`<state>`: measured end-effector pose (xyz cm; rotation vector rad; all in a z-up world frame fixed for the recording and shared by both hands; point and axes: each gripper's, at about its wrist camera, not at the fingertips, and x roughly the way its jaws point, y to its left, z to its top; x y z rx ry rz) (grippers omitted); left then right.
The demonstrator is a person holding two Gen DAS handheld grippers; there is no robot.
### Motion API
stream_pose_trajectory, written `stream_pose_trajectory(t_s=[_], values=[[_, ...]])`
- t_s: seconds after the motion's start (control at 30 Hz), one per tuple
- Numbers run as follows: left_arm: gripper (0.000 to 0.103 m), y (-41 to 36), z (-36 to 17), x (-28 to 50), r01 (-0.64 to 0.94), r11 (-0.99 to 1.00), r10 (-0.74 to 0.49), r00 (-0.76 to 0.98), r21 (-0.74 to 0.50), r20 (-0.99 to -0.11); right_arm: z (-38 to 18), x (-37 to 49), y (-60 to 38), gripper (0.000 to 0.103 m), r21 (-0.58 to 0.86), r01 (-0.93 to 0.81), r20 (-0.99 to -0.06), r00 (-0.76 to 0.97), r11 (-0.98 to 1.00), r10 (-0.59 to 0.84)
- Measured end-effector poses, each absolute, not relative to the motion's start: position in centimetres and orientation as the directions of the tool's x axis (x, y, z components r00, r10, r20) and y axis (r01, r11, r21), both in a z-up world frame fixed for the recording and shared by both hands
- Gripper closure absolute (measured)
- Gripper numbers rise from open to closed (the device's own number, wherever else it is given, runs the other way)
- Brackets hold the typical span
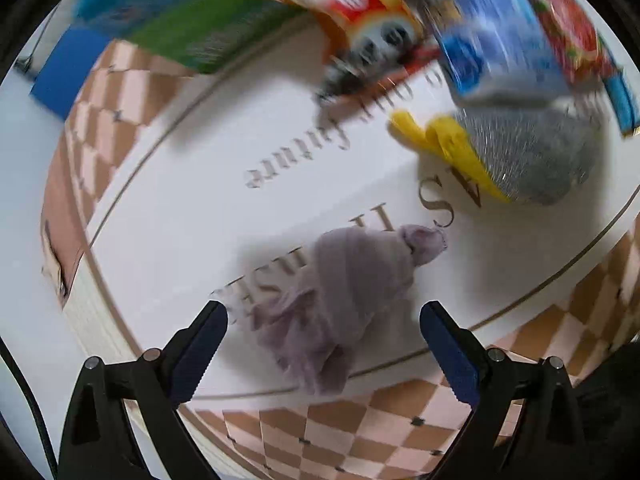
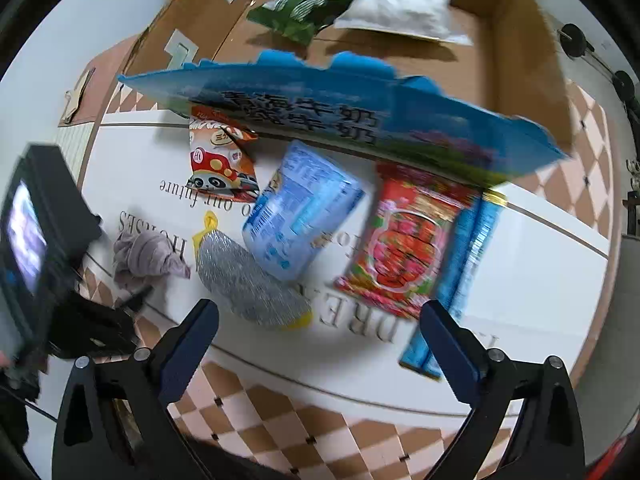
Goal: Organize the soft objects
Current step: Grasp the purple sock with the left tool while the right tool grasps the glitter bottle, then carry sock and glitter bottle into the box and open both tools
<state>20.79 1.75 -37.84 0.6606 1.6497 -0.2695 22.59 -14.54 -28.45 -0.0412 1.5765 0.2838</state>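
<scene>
Lying between wide-apart left gripper [image 1: 324, 322] jaws: crumpled lilac cloth [image 1: 344, 300].

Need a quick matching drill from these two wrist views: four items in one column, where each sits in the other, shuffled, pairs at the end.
Items
1. green snack bag
2. grey-purple cloth
3. silver scouring pad
4. red snack packet

Places
A. on the mat, between the blue pouch and the blue stick packs
B. in front of the open left gripper
C. inside the cardboard box, beside the white bag
D. on the mat, between the cloth and the blue pouch

Pairs: 1-C, 2-B, 3-D, 4-A
</scene>
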Motion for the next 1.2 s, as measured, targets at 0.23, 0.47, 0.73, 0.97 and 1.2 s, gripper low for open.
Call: stream_pose_trajectory(t_s=[0.23, 0.47, 0.73, 0.97, 1.2], values=[[0.054, 5.6, -38.7, 21.6, 0.282, 0.952, 0.177, -0.189, 0.12, -0.966, -29.5, 22.8, -10.4, 0.004, 0.143, -0.341, -0.99, -0.056, 0.929, 0.132], [0.055, 12.5, -39.6, 18.9, -0.244, 0.964, -0.167, -0.266, -0.101, -0.949, -32.9, 21.3, -6.3, 0.021, 0.056, -0.482, -0.995, -0.1, 0.874, 0.008], [0.051, 12.1, -39.4, 18.1, -0.244, 0.964, -0.166, -0.261, -0.102, -0.951, -35.5, 19.7, -6.8, 0.049, 0.247, -0.269, -0.935, -0.317, 0.931, 0.157], [0.051, 12.8, -39.4, 19.2, -0.254, 0.962, -0.168, -0.25, -0.103, -0.954, -35.9, 20.2, -8.5, 0.04, 0.262, -0.139, -0.932, -0.295, 0.955, 0.212], [0.057, 12.2, -39.2, 19.7, -0.185, 0.982, -0.08, -0.237, -0.036, -0.968, -36.8, 18.8, -6.9, 0.04, 0.178, -0.2, -0.957, -0.265, 0.963, 0.122]])
